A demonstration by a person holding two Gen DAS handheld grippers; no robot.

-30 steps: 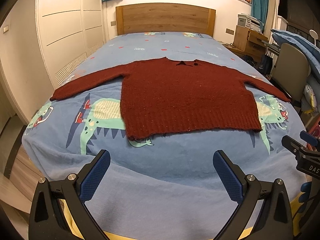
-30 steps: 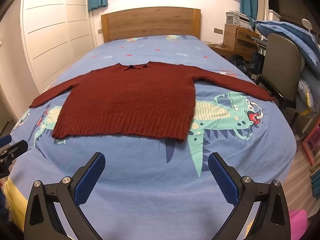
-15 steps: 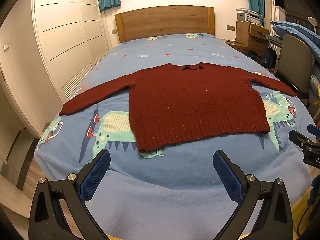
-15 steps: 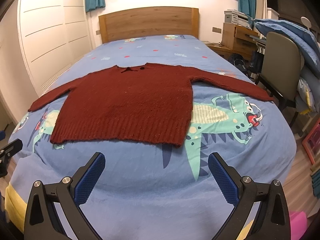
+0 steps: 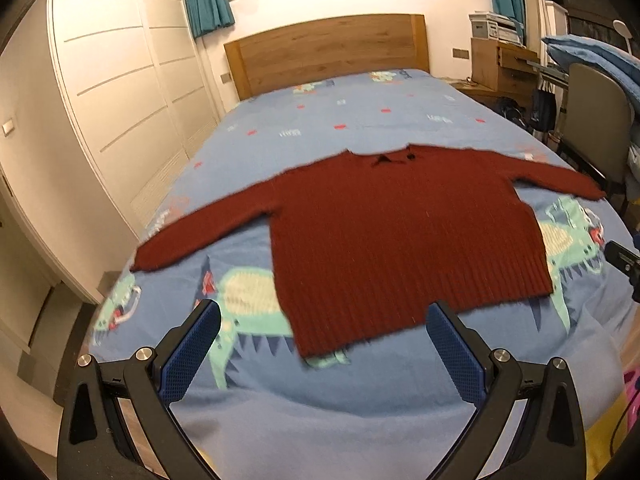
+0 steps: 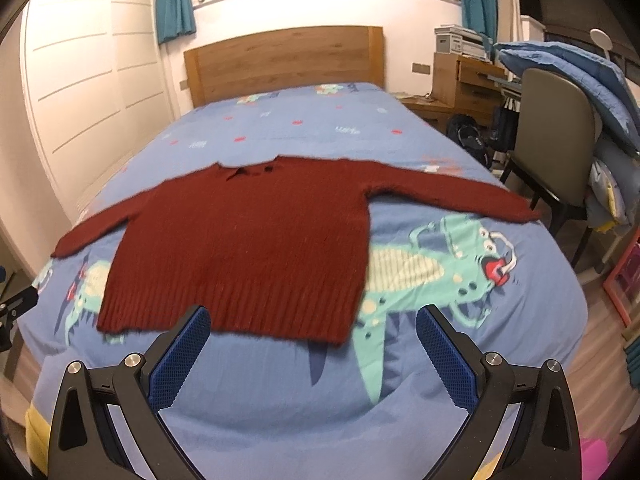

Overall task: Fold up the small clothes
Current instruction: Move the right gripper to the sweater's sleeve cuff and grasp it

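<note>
A dark red knitted sweater lies flat on the blue dinosaur bedsheet, sleeves spread to both sides, collar toward the headboard. It also shows in the right wrist view. My left gripper is open and empty, just in front of the sweater's near left hem corner. My right gripper is open and empty, in front of the right part of the hem. Neither touches the sweater. The right gripper's tip shows at the right edge of the left wrist view.
A wooden headboard stands at the far end. White wardrobe doors run along the left. A chair with piled blue bedding and a wooden desk stand to the right of the bed.
Both grippers have moved forward and closer to the sweater's hem; the sweater looks larger and nearer. Both stay open. The sweater has not moved.
</note>
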